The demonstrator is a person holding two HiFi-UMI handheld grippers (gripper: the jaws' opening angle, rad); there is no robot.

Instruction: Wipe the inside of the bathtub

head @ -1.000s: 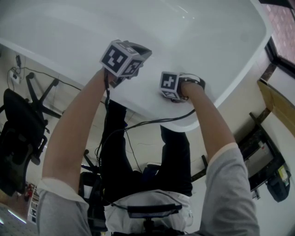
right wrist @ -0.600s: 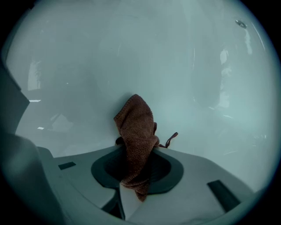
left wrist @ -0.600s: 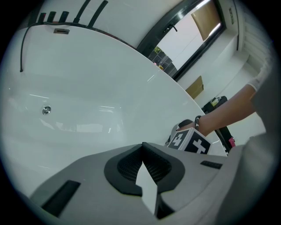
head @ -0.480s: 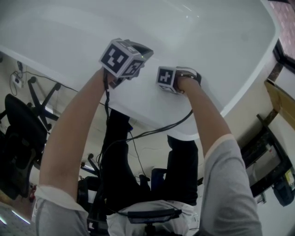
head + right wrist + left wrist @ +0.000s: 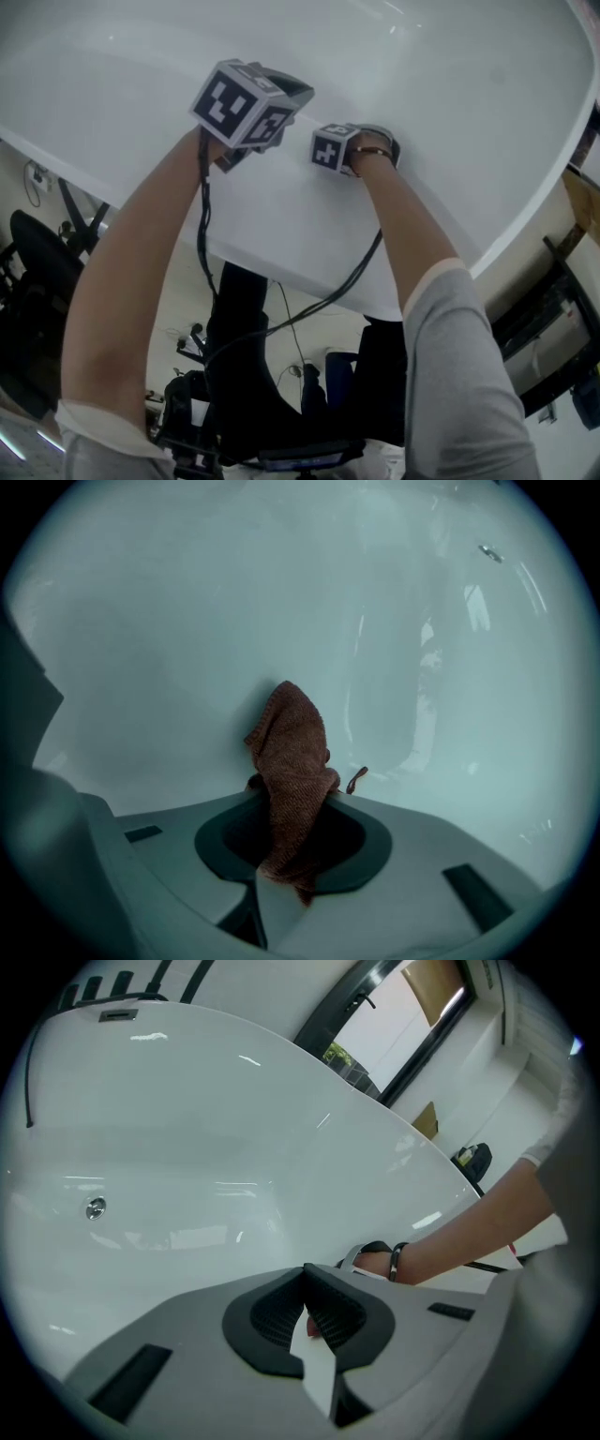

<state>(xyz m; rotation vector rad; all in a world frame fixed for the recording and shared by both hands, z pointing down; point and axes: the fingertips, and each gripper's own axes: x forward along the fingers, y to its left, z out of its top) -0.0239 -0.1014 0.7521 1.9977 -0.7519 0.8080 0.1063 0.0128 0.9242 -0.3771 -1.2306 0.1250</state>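
Right gripper (image 5: 295, 794) is down inside the white bathtub (image 5: 169, 621), and its jaws are clamped on a reddish-brown cloth (image 5: 291, 742). The cloth runs up out of the jaw throat and beyond the tips, and its free end lies against the tub's inner wall straight ahead of the gripper, with a loose thread sticking out at its right. A round metal fitting (image 5: 487, 552) shows far up the tub wall, well apart from the cloth. Over on the other side, the left gripper (image 5: 304, 1271) is clenched, jaw tips meeting with nothing between them, and it points across the basin with the tub's interior spread in front. From its view the person's right hand (image 5: 373, 1262), a dark wristband (image 5: 395, 1262) at the wrist, reaches down into the tub just beyond the left jaws. In the head view the two marker cubes sit near each other above the tub's inside, left one higher, and a black cable (image 5: 201, 225) hangs along the left forearm.
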